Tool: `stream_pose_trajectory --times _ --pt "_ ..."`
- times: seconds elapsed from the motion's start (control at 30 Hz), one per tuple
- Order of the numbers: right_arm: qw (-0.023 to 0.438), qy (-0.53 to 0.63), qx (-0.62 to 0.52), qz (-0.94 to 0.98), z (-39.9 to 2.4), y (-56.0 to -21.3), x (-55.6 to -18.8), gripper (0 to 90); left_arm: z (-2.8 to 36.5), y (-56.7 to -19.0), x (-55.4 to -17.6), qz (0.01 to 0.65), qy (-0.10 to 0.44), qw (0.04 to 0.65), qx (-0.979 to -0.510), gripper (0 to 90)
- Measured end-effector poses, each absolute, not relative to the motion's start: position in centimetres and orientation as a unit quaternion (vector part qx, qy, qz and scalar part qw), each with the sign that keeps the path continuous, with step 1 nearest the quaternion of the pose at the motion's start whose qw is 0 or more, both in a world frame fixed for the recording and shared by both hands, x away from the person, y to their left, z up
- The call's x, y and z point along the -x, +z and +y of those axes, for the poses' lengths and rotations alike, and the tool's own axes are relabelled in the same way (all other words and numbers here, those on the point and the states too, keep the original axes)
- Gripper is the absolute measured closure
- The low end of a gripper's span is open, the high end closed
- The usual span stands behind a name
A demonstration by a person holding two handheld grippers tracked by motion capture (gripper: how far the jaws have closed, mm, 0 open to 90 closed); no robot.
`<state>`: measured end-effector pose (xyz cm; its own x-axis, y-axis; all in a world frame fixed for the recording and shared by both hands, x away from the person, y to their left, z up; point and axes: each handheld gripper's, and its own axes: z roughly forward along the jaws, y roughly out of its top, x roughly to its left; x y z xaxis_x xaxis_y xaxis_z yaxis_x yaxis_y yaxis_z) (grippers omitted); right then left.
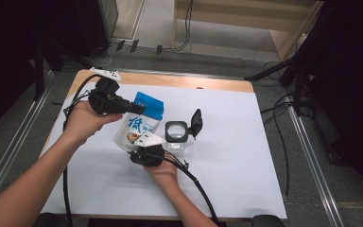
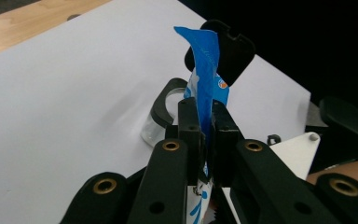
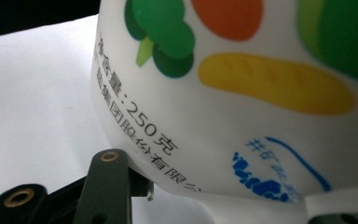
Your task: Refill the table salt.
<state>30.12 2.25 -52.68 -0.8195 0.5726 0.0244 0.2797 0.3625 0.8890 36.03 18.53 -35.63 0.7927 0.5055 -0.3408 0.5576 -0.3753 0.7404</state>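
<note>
Two grippers: left gripper (image 2: 205, 135) pinches pouch (image 1: 139, 125) top, right gripper (image 1: 146, 152) seemingly at base.

The left black two-jaw gripper (image 1: 134, 109) points sideways, its jaws clamped together. The right black two-jaw gripper (image 1: 139, 147) sits lower, jaws partly apart.

Lab-like recording space, paper-covered table (image 1: 246, 142), floor cables (image 1: 274, 113), metal rails (image 1: 312, 156)

White pouch (image 1: 139, 125) with blue top – vegetable pictures on its bulging base – held tilted above the table's middle.
</note>
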Motion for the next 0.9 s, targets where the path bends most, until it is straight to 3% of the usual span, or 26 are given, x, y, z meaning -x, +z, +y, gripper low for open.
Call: stream_pose_trajectory --times 0.13,0.23,0.3,0.53,0.9 --pt "0.149 0.503 -0.262 0.81 2.0 -52.6 -29.9 51.7 17.9 -35.7 -36.1 0.32 -0.024 0.453 -0.831 87.9" --pt "0.168 0.494 -0.252 0.815 2.2 -52.5 -29.6 40.3 17.6 -35.9 -36.2 0.321 -0.028 0.447 -0.835 87.8" --pt "0.178 0.493 -0.239 0.818 2.3 -52.3 -29.3 42.6 17.5 -36.0 -36.3 0.32 -0.03 0.449 -0.834 87.5" --pt "0.146 0.518 -0.235 0.809 2.0 -52.0 -29.2 52.5 17.7 -36.0 -36.4 0.317 -0.04 0.466 -0.825 83.5" --pt "0.125 0.533 -0.244 0.801 1.0 -51.9 -29.1 56.7 18.0 -37.1 -35.6 0.289 -0.034 0.444 -0.848 77.0"
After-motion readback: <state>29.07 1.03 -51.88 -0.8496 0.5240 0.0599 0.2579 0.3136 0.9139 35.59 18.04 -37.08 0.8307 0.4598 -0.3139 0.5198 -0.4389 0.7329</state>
